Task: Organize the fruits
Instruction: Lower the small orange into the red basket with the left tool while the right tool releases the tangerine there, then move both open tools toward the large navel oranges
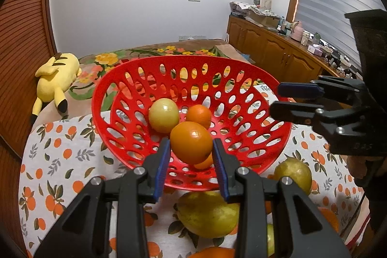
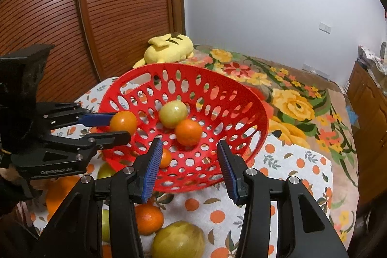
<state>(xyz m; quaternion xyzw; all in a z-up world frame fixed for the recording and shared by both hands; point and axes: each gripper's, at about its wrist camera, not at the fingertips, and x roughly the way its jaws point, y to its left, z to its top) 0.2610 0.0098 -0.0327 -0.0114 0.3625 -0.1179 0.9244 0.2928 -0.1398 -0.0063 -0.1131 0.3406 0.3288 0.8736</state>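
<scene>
Left wrist view, my count: plush (image 1: pixel 54 81) at far left; my left gripper (image 1: pixel 191 156) pinching an orange (image 1: pixel 191 142) over the red basket (image 1: pixel 254 79), which holds a pale fruit (image 1: pixel 164 114) and small orange (image 1: pixel 198 115); my right gripper (image 1: pixel 278 98) spread empty at the rim; pears (image 1: pixel 293 173) on the cloth (image 1: pixel 60 161).

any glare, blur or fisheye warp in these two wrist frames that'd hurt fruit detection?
Left wrist: sharp; small glare spots on the held orange in the left claw and on the yellow-green fruit; strong barrel warp bends the wardrobe and blinds, dark vignette at corners. Right wrist: same warp and vignette; the near yellow-green fruit at the bottom edge looks soft; red basket is evenly lit.
</scene>
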